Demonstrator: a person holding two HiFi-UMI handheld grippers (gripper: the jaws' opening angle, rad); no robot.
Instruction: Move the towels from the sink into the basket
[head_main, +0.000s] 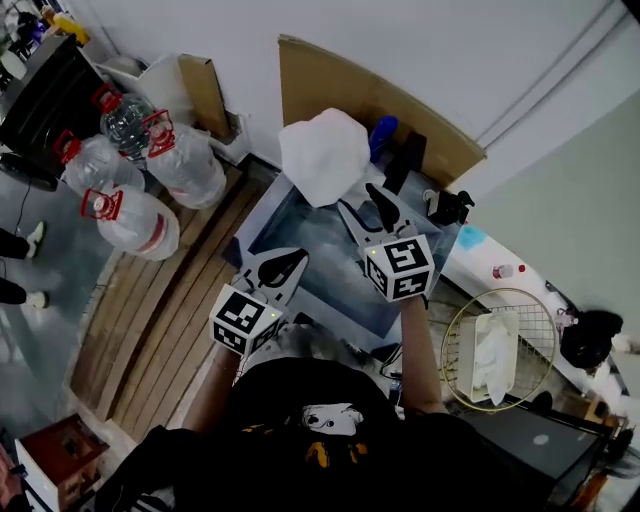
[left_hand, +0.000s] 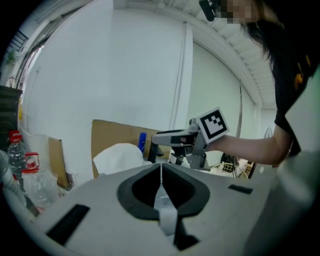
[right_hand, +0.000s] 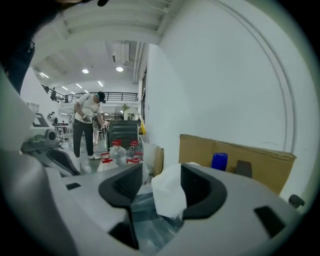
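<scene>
Overhead, a person leans over a grey metal sink (head_main: 320, 240) with a two-jaw gripper in each hand. At the sink's far edge sits a crumpled white towel (head_main: 322, 155), backed by a brown cardboard sheet (head_main: 340, 85). The right gripper (head_main: 358, 198) meets it with jaws well apart. Its own view shows the towel in the gap, close against one pad and clear of the other, not squeezed. The left gripper (head_main: 295, 262) hangs over the sink's near-left corner, and only its own view shows its jaws pressed together on nothing. Beyond the sink's right edge, a round wire basket (head_main: 455, 345) holds another white towel (head_main: 495, 355). Clear plastic water jugs with red handles (head_main: 140, 180) crowd the floor at left.
</scene>
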